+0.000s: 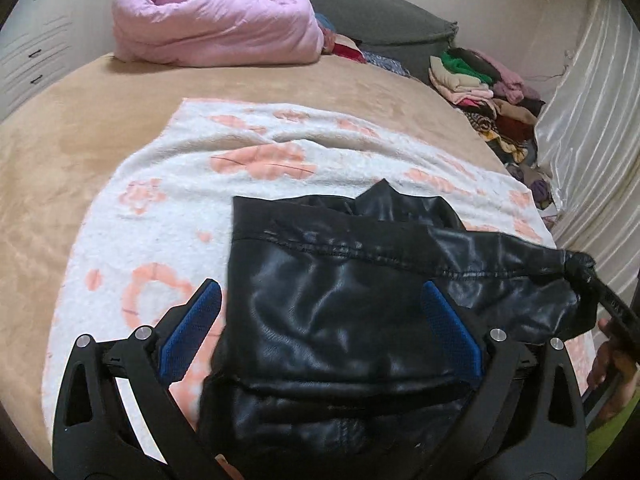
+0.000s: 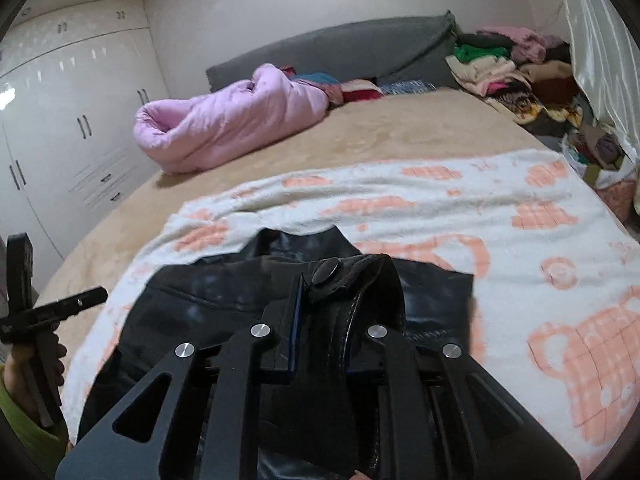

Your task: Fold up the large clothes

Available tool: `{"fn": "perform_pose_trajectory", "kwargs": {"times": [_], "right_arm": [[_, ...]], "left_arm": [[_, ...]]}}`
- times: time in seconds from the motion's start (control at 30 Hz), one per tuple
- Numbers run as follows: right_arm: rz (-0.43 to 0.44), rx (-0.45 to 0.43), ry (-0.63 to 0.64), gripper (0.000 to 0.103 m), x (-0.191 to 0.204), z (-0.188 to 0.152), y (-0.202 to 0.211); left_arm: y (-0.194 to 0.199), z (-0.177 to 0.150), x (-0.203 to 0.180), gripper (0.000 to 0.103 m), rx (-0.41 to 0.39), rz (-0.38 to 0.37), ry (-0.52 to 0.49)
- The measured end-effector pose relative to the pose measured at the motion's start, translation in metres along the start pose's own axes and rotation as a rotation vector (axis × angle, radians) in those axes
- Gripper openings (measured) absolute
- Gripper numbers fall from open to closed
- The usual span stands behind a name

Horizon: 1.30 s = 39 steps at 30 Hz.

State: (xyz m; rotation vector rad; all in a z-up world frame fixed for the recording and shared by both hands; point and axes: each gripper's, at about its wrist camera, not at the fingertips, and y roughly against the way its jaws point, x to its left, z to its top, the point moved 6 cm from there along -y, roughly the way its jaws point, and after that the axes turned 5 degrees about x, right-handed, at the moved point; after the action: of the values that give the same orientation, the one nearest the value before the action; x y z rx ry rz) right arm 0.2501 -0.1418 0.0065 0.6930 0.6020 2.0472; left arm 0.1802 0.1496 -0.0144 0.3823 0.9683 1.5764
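Note:
A black leather jacket [image 1: 344,292] lies on a white blanket with peach flower prints [image 1: 168,208] on the bed. My left gripper [image 1: 320,300] is open, its blue pads [image 1: 196,320] on either side of the jacket's body, just above it. My right gripper [image 2: 340,292] is shut on the jacket's cuff, a strap with a round snap button [image 2: 326,273], and it shows at the right of the left wrist view [image 1: 580,268] pulling the sleeve out to the right. The jacket [image 2: 224,300] lies below it on the blanket [image 2: 520,216].
A rolled pink quilt [image 1: 208,20] and a grey headboard cushion [image 1: 360,4] lie at the far end of the tan bed [image 1: 60,152]. A pile of mixed clothes [image 1: 492,92] sits at the far right by a curtain [image 1: 592,120]. White wardrobes [image 2: 72,120] stand at left.

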Motion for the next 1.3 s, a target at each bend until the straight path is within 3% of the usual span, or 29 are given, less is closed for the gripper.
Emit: {"fn": "perform_pose_trajectory", "kwargs": {"times": [0.23, 0.3, 0.37, 0.47, 0.67, 0.8, 0.93, 0.97, 1.07, 1.1, 1.23, 1.3], "right_arm": [[-0.045, 0.041, -0.006, 0.014, -0.009, -0.018, -0.012], [-0.057, 0.049, -0.005, 0.014, -0.011, -0.02, -0.015], [-0.063, 0.055, -0.005, 0.014, -0.013, -0.023, -0.016], [-0.072, 0.063, -0.009, 0.014, -0.015, -0.026, -0.018], [-0.107, 0.098, -0.005, 0.014, -0.02, -0.029, -0.025], [-0.168, 0.155, -0.011, 0.016, -0.025, -0.037, -0.043], [-0.186, 0.179, -0.127, 0.036, -0.041, -0.044, -0.04], [-0.204, 0.145, -0.15, 0.045, -0.043, -0.041, -0.032], [-0.307, 0.05, -0.136, 0.048, -0.041, -0.027, -0.013], [-0.284, 0.036, -0.113, 0.048, -0.033, -0.021, -0.015], [-0.165, 0.116, 0.056, 0.048, 0.016, -0.016, -0.051], [-0.15, 0.146, 0.115, 0.048, 0.033, -0.017, -0.07]], "left_arm": [[-0.035, 0.005, -0.015, 0.092, 0.063, -0.027, -0.017], [-0.043, 0.007, -0.017, 0.08, 0.08, -0.047, -0.016], [-0.053, 0.006, -0.019, 0.047, 0.108, -0.072, -0.012], [-0.071, 0.003, -0.022, 0.026, 0.153, -0.094, -0.011], [-0.103, -0.014, -0.008, 0.015, 0.229, -0.052, -0.001], [-0.107, -0.018, -0.005, 0.015, 0.223, -0.048, -0.01], [-0.106, -0.018, -0.006, 0.015, 0.221, -0.041, -0.029], [-0.106, -0.018, -0.006, 0.015, 0.218, -0.041, -0.031], [-0.107, -0.018, -0.005, 0.015, 0.209, -0.045, -0.023], [-0.107, -0.019, -0.005, 0.015, 0.206, -0.04, -0.028], [-0.106, -0.02, -0.008, 0.015, 0.197, -0.016, -0.057], [-0.106, -0.02, -0.009, 0.015, 0.194, -0.007, -0.066]]}}
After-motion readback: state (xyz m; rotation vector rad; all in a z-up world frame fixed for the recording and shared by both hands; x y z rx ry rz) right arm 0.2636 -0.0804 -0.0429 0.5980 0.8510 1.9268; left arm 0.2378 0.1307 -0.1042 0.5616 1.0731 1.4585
